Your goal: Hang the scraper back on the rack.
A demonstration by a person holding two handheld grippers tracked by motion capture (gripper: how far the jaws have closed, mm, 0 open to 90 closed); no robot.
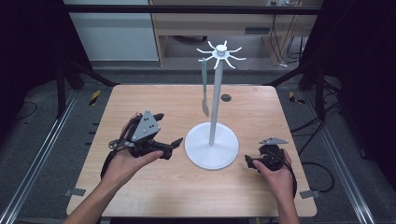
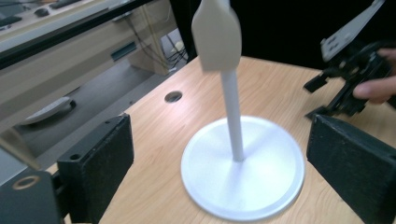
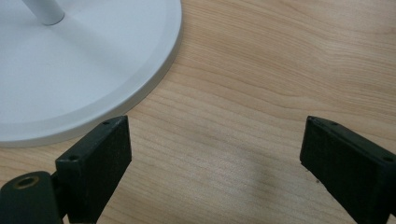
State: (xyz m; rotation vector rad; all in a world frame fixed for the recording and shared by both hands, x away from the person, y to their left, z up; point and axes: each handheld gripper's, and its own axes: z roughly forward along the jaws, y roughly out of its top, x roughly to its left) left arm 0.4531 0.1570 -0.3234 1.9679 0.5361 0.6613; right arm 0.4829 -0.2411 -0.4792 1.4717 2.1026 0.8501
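White and tall, the stand (image 1: pixel 212 140) occupies the middle of the high view, its round base flat on the wooden table (image 1: pixel 140 191) and its thin pole rising to a ring of hooks at the upper centre. A pale green spatula (image 1: pixel 204 88) hangs from one hook on the left side of that ring, blade down, free of the pole and clear of the table. It seems to have been hung there so that it dangles by its handle end and needs no further support.

At centre left of the high view the left gripper (image 1: pixel 168 133) is held above the table, its jaws spread wide and nothing between them. In the left gripper view the blade of the spatula (image 2: pixel 217 35) sits at top centre, beyond the jaws, and the base of the stand (image 2: pixel 243 168) lies between the two black pads without touching either. That suggests a hand backing off from a finished hang.

The right gripper (image 1: pixel 252 162) rests low at the lower right of the high view, just beside the base. Its own view shows the jaws apart over bare wood, with the base rim (image 3: pixel 154 79) at upper left. It looks parked out of the way, ready to steady the stand if needed.
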